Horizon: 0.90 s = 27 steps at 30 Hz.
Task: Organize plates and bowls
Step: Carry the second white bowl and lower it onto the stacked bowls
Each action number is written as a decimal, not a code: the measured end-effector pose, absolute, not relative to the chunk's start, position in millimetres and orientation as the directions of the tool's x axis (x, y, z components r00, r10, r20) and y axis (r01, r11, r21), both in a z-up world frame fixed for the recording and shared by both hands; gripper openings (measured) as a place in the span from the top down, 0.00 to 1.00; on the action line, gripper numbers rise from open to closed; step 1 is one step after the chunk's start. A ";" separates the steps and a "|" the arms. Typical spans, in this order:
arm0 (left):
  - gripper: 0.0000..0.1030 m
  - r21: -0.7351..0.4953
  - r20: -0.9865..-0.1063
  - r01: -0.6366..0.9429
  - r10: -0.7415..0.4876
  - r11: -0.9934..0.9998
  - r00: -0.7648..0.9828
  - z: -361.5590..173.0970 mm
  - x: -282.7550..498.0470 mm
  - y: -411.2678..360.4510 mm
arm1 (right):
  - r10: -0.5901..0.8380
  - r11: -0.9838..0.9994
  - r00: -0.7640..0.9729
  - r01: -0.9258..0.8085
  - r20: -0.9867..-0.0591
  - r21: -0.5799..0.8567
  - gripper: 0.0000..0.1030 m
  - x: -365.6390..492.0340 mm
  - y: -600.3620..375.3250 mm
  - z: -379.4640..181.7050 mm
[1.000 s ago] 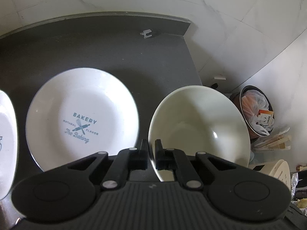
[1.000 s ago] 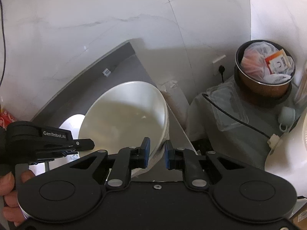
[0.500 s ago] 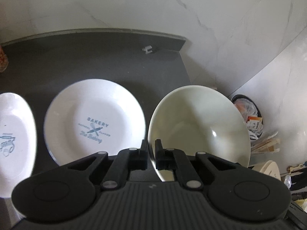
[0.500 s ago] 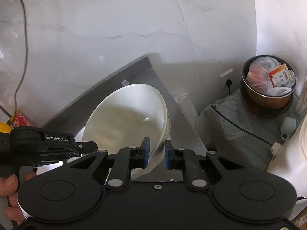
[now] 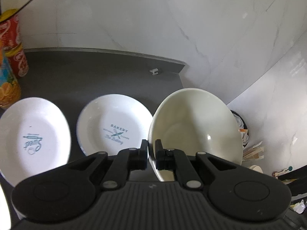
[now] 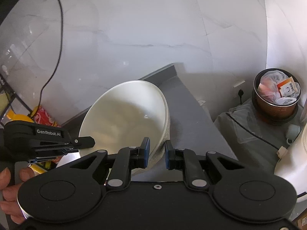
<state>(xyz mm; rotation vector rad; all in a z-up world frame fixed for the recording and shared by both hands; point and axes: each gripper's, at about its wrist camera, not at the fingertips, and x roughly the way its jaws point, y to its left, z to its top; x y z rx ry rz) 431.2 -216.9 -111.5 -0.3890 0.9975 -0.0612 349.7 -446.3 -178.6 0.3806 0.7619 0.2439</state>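
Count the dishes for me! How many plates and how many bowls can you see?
Plates: 2, the Bakery plate and the plate to its left, both lying on the dark counter.
Bowls: 1, the cream bowl, held by its rim in both the left gripper and the right gripper.
Total: 3 dishes.

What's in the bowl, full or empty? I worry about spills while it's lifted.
Empty: the bowl shows a bare, glossy inside in both views, held at its rim by the left gripper.
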 end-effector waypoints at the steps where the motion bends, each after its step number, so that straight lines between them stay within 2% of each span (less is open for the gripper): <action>1: 0.95 -0.348 -0.805 -0.127 -0.226 0.929 0.548 -108.6 427.7 -213.5 | 0.351 0.904 0.702 -0.082 -0.620 0.419 0.85 345.9 -443.8 -175.8; 13: 0.94 -0.338 -0.813 -0.096 -0.240 0.936 0.531 -94.3 386.0 -186.0 | 0.353 0.917 0.692 -0.122 -0.630 0.380 0.84 303.6 -418.4 -162.7; 27: 0.94 -0.325 -0.848 -0.062 -0.262 0.944 0.460 -110.5 338.5 -168.8 | 0.335 0.933 0.663 -0.137 -0.670 0.331 0.83 263.6 -394.6 -170.7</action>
